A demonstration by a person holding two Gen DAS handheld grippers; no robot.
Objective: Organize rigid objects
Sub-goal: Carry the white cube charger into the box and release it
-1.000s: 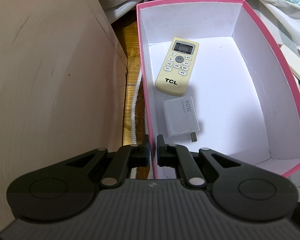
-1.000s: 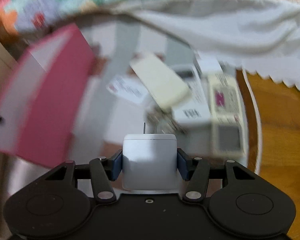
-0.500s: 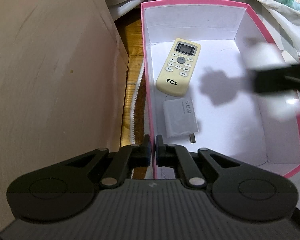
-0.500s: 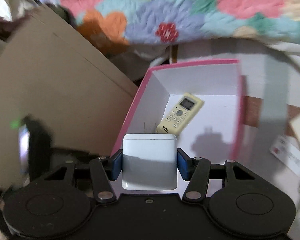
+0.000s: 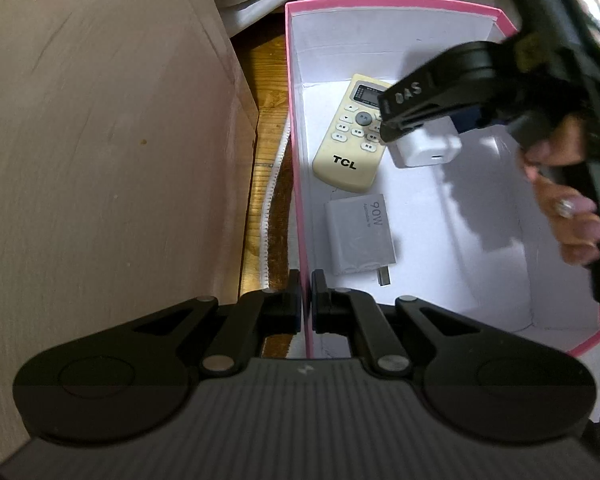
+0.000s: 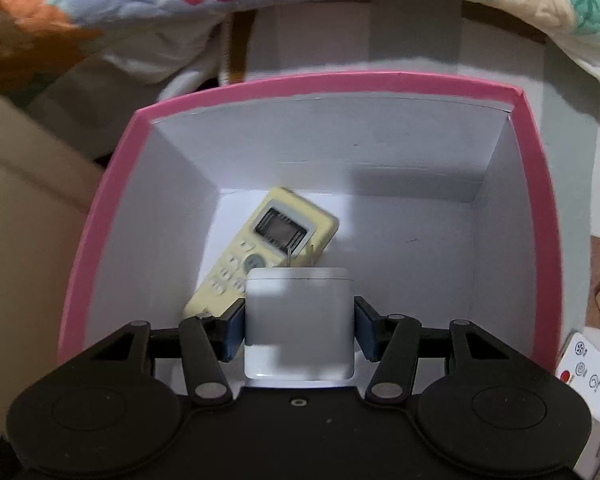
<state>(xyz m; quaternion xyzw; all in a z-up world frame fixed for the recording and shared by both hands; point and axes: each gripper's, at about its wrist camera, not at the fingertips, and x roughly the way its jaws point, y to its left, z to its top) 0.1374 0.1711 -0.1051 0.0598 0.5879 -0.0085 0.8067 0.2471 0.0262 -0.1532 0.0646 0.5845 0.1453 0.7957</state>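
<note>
Left wrist view: the pink box [image 5: 296, 160] stands open beside a tan board [image 5: 100, 140], and my left tool [image 5: 306, 300] pinches its near wall between pressed-together fingers. My right tool [image 6: 299, 322], my right hand [image 5: 568, 200] wrapped around its handle, reaches in over the box from the right and grips the white charger [image 6: 299, 324] above the floor. Below lie the TCL remote [image 5: 350, 148] and the grey 90W adapter [image 5: 360, 236], both near the left wall.
</note>
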